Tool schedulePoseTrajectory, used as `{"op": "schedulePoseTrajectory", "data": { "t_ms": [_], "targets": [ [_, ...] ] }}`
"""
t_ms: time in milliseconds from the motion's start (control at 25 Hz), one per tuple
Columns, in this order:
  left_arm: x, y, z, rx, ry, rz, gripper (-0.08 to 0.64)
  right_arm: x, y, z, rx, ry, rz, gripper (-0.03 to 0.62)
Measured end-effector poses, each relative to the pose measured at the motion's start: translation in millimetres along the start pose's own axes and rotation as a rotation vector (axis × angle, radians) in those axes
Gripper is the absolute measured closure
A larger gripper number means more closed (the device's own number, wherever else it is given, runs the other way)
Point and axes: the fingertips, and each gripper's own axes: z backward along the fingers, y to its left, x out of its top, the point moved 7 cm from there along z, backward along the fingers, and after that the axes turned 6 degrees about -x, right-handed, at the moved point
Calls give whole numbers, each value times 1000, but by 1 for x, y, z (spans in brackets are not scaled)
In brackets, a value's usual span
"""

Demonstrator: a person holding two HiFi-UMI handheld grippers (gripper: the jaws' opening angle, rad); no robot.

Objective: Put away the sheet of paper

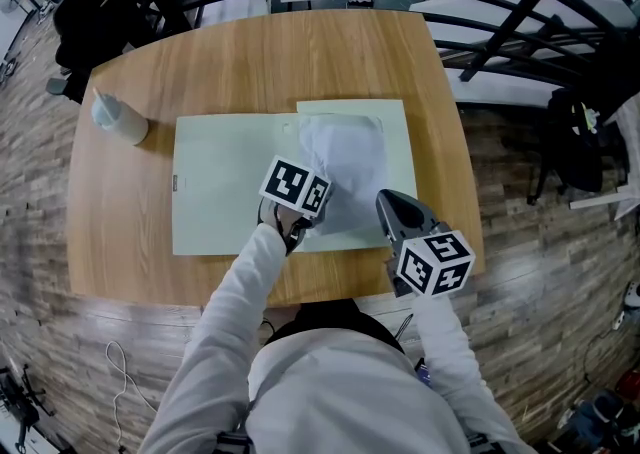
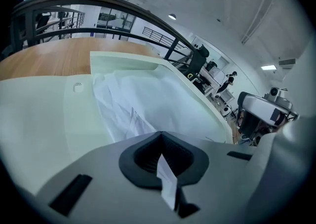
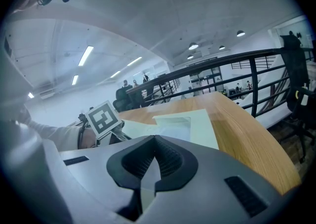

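White sheet of paper point(image 1: 345, 167) on open green folder point(image 1: 225, 182).
Head view: left gripper point(image 1: 308, 207) at sheet's near edge, right gripper point(image 1: 390, 207) beside. Left gripper view: jaws clamped on sheet's edge. Right gripper view: jaws together, empty.

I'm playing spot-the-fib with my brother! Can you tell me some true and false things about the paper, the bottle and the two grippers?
1. The left gripper pinches the white sheet of paper. True.
2. The paper lies on bare wood. False: it lies on the pale green folder.
3. The right gripper holds nothing. True: its jaws are together.
4. The bottle sits on the folder. False: it is on the wooden table, left of the folder.
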Motion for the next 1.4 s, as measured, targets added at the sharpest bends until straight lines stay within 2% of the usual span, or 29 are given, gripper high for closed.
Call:
{"op": "schedulePoseTrajectory", "data": {
  "t_ms": [120, 480, 600, 640, 720, 880, 1080, 1400],
  "targets": [
    [0, 1, 1, -2, -12, 13, 545, 1, 0, 0, 1, 0, -1, 565],
    [-7, 7, 18, -21, -142, 111, 540, 1, -2, 0, 9, 0, 2, 565],
    [-11, 8, 27, -37, -159, 124, 504, 3, 0, -1, 11, -2, 5, 565],
    [-13, 9, 29, -39, -163, 125, 470, 3, 1, -1, 11, -3, 6, 565],
    [-15, 8, 35, -31, -180, 119, 438, 3, 2, 0, 14, -5, 9, 565],
    [-17, 6, 51, 1, -251, 100, 440, 5, 4, 2, 14, -12, 20, 565],
    [-19, -3, 72, 71, -337, 74, 493, 6, 10, 5, 10, -21, 31, 565],
    [-21, -23, 97, 171, -446, -30, 532, 6, 20, 16, 0, -48, 49, 565]
  ]
}}
